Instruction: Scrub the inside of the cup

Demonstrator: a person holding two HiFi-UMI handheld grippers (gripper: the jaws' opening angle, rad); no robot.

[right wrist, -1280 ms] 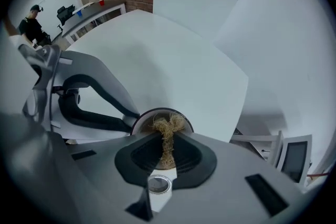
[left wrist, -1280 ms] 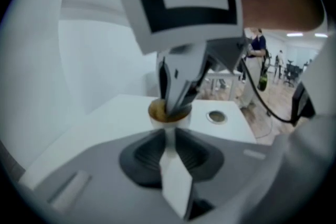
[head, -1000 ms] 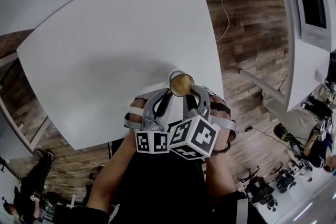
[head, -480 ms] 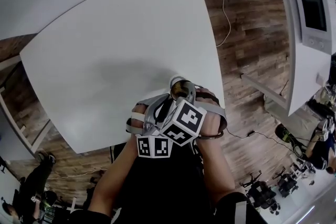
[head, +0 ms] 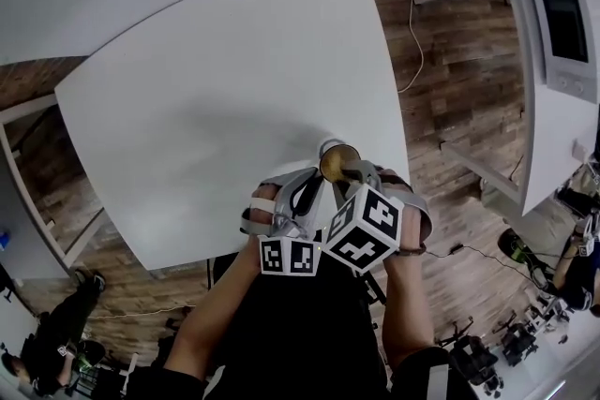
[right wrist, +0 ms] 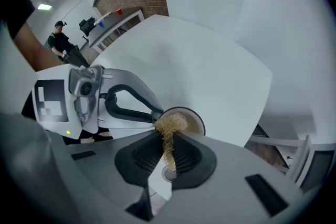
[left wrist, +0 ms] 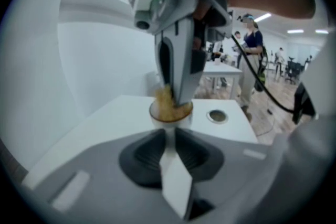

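Head view: gripping cup (head: 336,162) by its wall in clamped left gripper (head: 317,179), over table (head: 216,89) near right edge. Pinching tan fibre scrubber (right wrist: 169,126) in right gripper (head: 361,175), wad pushed into cup mouth. Judged mid-scrub; coverage of inside unreadable. Bare tabletop left and ahead; edge, floor (head: 441,108) drop close right.

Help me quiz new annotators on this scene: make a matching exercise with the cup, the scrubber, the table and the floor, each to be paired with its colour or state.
Things:
1. cup
2. scrubber
3. table
4. floor

Colour or state:
A. brown wood planks
B. pinched in the right gripper, pushed into the cup
C. broad white top beneath both grippers
D. gripped by the left gripper

Pairs: 1-D, 2-B, 3-C, 4-A
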